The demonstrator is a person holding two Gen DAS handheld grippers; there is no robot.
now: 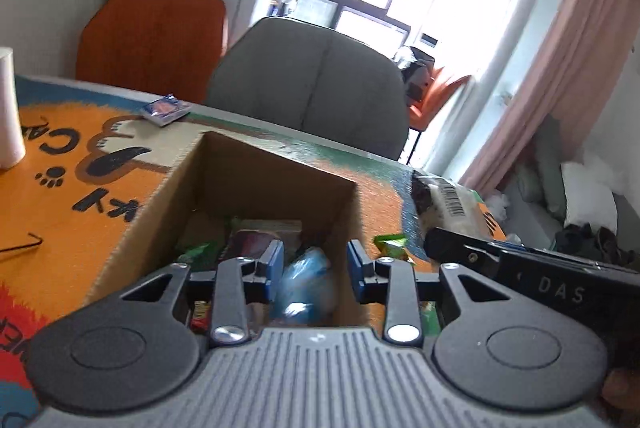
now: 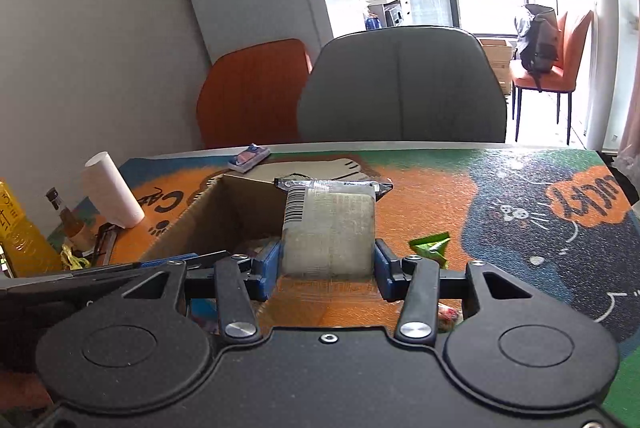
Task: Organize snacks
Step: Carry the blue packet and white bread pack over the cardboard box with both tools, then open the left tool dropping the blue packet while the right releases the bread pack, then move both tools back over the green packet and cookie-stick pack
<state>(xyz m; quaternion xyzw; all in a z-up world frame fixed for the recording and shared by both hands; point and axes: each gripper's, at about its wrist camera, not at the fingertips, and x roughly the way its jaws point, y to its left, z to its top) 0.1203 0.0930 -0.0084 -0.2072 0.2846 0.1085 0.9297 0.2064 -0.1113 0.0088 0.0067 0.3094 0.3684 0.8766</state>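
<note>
On the far left of the right wrist view a yellow bottle (image 2: 18, 228) bears writing too cut off to read, with a small brown bottle (image 2: 66, 214) and a white paper roll (image 2: 112, 190) beside it on the bench (image 2: 500, 196). The bench mat shows large mirrored letters, "CA" near the roll and an orange bubble of inverted letters at the right that I cannot read. A blue packet (image 2: 249, 157) lies at the far edge, its print too small to make out.

The cardboard box (image 1: 160, 196) stands open at centre-left. Only the left wrist view looks into it: a blue wrapped snack (image 1: 306, 282), a dark packet (image 1: 256, 240) and green wrappers lie inside. The left gripper (image 1: 314, 270) hangs open above the box, holding nothing. That view also shows "DAS" on the other tool's black body.

The right gripper (image 2: 327, 266) is clamped on a clear pale snack pack (image 2: 330, 224) with a barcode and unreadable fine print, held just right of the box. A green wrapper (image 2: 431, 246) lies on the mat further right.
</note>
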